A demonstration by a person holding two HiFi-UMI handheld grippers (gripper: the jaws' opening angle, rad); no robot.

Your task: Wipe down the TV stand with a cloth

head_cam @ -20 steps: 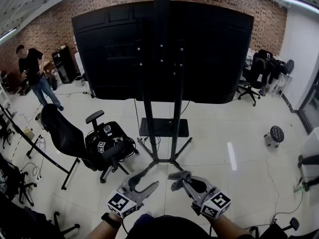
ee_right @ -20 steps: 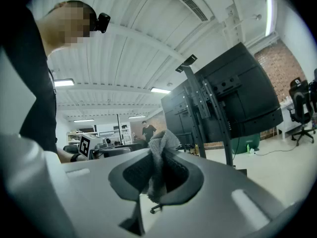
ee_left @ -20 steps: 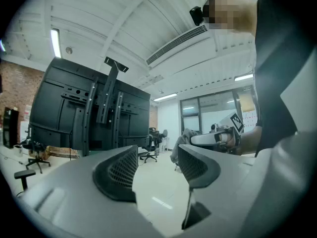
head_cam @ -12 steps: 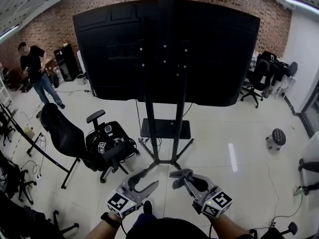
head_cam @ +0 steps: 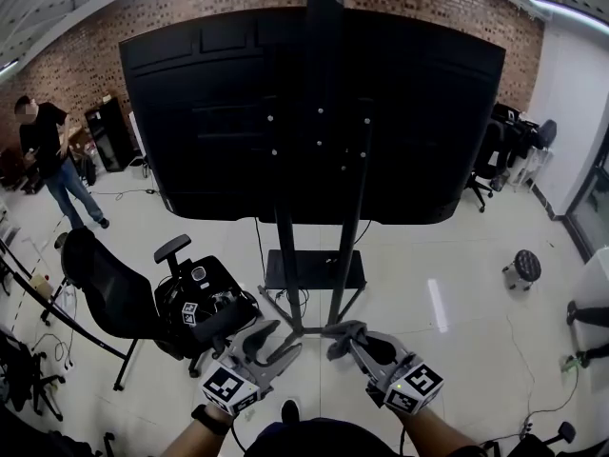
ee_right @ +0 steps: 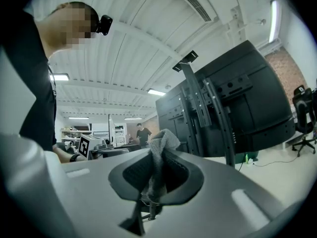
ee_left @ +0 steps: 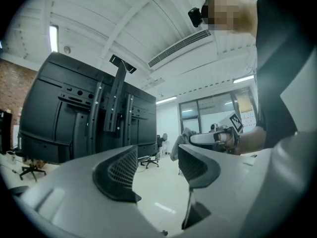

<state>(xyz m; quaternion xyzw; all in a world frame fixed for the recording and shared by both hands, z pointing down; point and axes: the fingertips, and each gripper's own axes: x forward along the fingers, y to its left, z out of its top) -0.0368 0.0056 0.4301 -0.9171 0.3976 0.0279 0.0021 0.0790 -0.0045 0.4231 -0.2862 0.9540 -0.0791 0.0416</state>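
The black TV stand [head_cam: 285, 255] rises ahead on two posts from a floor base with a low shelf [head_cam: 314, 269]. It carries a large TV [head_cam: 314, 112], seen from the back. My right gripper [head_cam: 348, 337] is shut on a grey cloth [head_cam: 343, 331], just short of the stand's base legs. In the right gripper view the cloth [ee_right: 161, 145] sticks up from between the shut jaws, with the stand [ee_right: 218, 113] beyond. My left gripper [head_cam: 281, 339] is open and holds nothing. The left gripper view shows its jaws apart [ee_left: 157, 167] and the TV [ee_left: 74, 118] at left.
A black office chair [head_cam: 114, 293] with a dark bag [head_cam: 205, 293] beside it stands left of the stand. A person [head_cam: 48, 150] stands at the far left by the brick wall. A small stool [head_cam: 521, 265] and more chairs [head_cam: 504, 150] are at the right.
The view has moved closer to the stand, so the TV looks larger. Both grippers now sit nearer the stand's base legs. The person at the far left has shifted left.
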